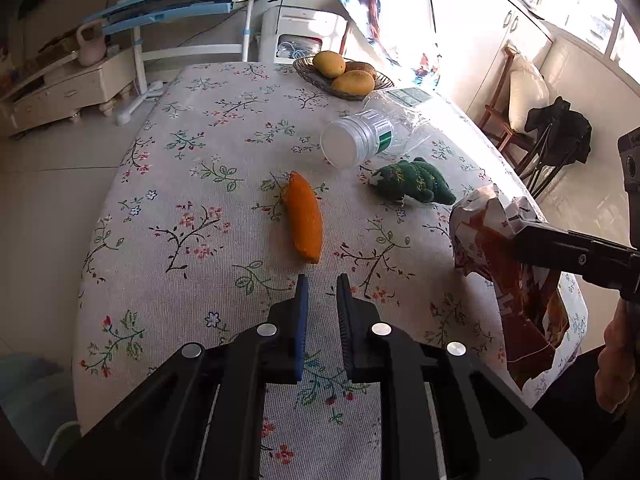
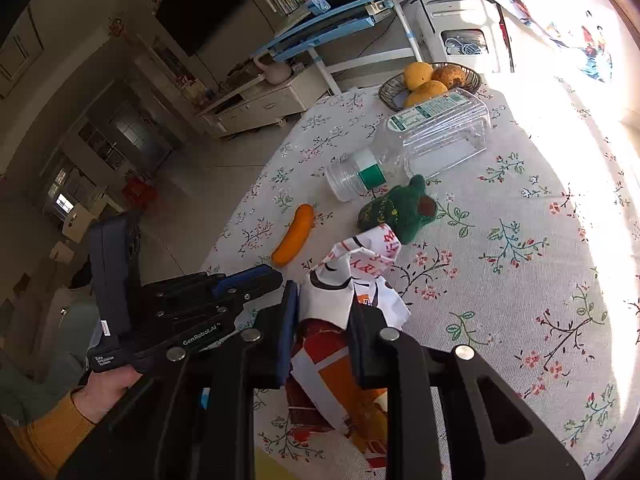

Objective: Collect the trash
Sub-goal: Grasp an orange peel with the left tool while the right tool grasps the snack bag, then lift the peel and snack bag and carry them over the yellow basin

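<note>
A crumpled white, orange and red paper wrapper (image 2: pixel 360 256) lies at the table's near right edge, and my right gripper (image 2: pixel 324 300) is shut on it. The left wrist view shows the same wrapper (image 1: pixel 480 236) pinched by the right gripper (image 1: pixel 518 234). My left gripper (image 1: pixel 322 280) hovers over the floral tablecloth, its jaws nearly together and nothing between them. Just beyond it lies an orange elongated object (image 1: pixel 306 220). An empty clear plastic bottle (image 1: pixel 360 140) lies on its side further back. A green plush toy (image 1: pixel 416 182) sits beside the bottle.
A wire basket (image 1: pixel 310 76) holding yellow fruit stands at the table's far edge. The floral tablecloth (image 1: pixel 192 200) is bare on the left. A blue desk, a white cabinet and a chair stand around the table. A person's hand (image 2: pixel 104 388) holds the left gripper (image 2: pixel 272 276).
</note>
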Action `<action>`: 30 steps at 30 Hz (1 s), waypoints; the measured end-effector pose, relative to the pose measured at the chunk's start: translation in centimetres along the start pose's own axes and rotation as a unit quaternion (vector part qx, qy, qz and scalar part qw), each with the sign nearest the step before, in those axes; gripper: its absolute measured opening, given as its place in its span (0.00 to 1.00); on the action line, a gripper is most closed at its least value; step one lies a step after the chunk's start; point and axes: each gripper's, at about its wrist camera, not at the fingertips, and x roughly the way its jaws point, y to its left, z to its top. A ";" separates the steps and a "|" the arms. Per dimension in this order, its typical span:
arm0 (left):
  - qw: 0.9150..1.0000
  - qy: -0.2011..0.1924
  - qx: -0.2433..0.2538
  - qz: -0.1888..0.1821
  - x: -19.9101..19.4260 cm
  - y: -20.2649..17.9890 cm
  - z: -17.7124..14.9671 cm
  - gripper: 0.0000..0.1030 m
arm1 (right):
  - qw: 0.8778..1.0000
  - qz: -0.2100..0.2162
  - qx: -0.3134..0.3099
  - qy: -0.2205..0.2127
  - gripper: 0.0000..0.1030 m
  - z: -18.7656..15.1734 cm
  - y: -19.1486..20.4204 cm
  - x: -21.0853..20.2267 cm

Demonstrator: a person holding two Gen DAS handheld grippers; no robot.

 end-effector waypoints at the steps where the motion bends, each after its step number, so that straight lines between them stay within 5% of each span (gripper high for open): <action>1: 1.000 -0.001 0.001 0.000 -0.3 0.1 -0.3 0.14 | 1.000 0.001 0.002 -0.003 0.22 -0.3 0.1 -0.2; 6: 1.000 -0.007 -0.024 0.005 -0.8 1.1 -0.4 0.16 | 1.000 -0.022 -0.005 -0.008 0.27 -0.9 1.1 -0.3; 9: 0.999 -0.021 -0.019 0.016 -0.5 0.9 0.7 0.31 | 0.999 -0.044 -0.019 -0.004 0.52 -1.3 1.7 0.2; 16: 0.998 -0.027 0.000 0.060 2.6 0.3 3.6 0.44 | 0.989 -0.113 -0.088 0.040 0.56 -2.3 2.3 3.2; 18: 0.998 -0.024 -0.002 0.062 3.3 0.3 3.9 0.44 | 0.987 -0.112 -0.104 0.046 0.44 -2.4 2.6 3.7; 20: 0.998 -0.019 0.005 0.058 3.9 -0.1 4.0 0.43 | 0.986 -0.110 -0.117 0.050 0.43 -2.5 2.9 4.2; 22: 0.998 -0.016 0.026 0.059 4.1 -0.7 4.0 0.23 | 0.986 -0.104 -0.123 0.051 0.36 -2.4 3.0 4.2; 23: 0.998 -0.013 0.035 0.057 4.1 -0.9 4.0 0.16 | 0.987 -0.092 -0.121 0.050 0.15 -2.3 3.0 4.1; 30: 0.999 -0.041 0.010 0.017 1.3 -0.5 2.9 0.14 | 0.996 -0.060 -0.061 0.008 0.12 -1.4 1.6 2.0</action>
